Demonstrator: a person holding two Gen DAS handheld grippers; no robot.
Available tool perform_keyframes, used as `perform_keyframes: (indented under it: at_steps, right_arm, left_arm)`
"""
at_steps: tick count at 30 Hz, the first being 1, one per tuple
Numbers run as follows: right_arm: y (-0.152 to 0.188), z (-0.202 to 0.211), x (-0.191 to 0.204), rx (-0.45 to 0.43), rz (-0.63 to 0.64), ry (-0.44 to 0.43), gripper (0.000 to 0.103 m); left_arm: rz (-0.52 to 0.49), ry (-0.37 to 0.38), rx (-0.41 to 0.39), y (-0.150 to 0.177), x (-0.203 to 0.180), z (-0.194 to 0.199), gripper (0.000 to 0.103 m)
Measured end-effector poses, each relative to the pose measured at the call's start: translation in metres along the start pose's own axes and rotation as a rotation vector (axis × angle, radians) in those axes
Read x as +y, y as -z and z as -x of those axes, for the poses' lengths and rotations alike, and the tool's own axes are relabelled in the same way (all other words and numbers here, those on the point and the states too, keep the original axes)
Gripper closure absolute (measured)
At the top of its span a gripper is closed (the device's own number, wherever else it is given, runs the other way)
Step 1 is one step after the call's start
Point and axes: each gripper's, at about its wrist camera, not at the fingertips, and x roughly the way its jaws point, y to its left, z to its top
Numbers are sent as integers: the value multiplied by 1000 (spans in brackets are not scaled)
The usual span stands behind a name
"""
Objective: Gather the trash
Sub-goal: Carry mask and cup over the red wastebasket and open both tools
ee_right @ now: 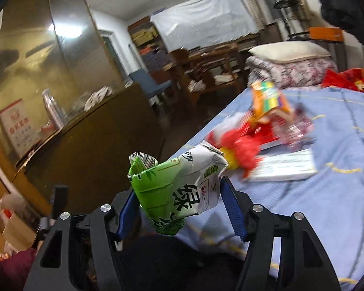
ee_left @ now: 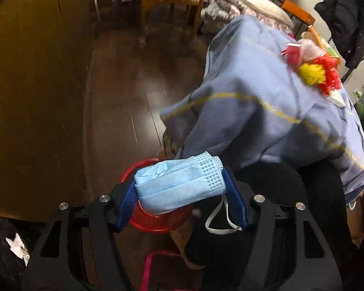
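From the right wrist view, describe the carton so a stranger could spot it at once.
Find the bed under its blue sheet. At its near edge the right gripper holds a crumpled carton between blue jaws. It is green and white with dark Chinese print, unlike the red wrappers behind it.

A bed covered by a light blue sheet with thin yellow lines [ee_right: 327, 194]. On it lie crumpled red wrappers [ee_right: 240, 148], a flat white booklet [ee_right: 286, 165] and an orange carton [ee_right: 269, 99].

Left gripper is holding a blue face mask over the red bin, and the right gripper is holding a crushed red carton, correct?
Not quite. The carton in the right gripper is green and white, not red, as the right wrist view shows. The left gripper does hold the blue face mask over the red bin.
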Motion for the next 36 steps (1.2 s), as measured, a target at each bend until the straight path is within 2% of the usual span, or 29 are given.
perform_keyframes:
  at_steps: [2,5,7,9,13,15,18,22,23,26,32,34,36]
  right_arm:
    - [3,-10,11,27,12,-6,39]
    - [7,-22,29,59,37,-17,39]
    - [8,-30,37,77,49,-29,39]
    - [10,-42,47,103,60,-51,39]
    - [13,-68,74,179,94,-120,38]
    - [16,-83,93,231,132,-158,37]
    - [25,-110,118,304,193,-170,35]
    - [35,-146,144,400,230,-186,29]
    - [36,-150,148,404,231,-186,24]
    - [31,-142,151,351,225,-173,12]
    - [18,-106,137,238,200,-115,11]
    - [15,-86,122,177,172,-89,5]
    - [13,-63,108,98,154,-30,5]
  left_arm:
    - [8,14,12,-2,5,-7,27]
    - [31,5,-12,-3,12,-7,16]
    - [46,21,-23,-4,19,-2,14]
    - [62,3,-33,-5,26,2,13]
    - [118,-74,-55,-11,44,23,13]
    - [156,-101,-73,-9,57,39,10]
    - [208,-149,-107,-1,72,64,7]
    - [195,-236,-161,10,78,87,7]
    - [182,-250,-172,12,77,89,7]
    - [151,-275,-188,15,73,92,7]
    - [163,-219,-182,16,69,95,7]
    - [157,-212,-189,16,63,98,7]
    - [142,-208,-200,15,56,102,7]
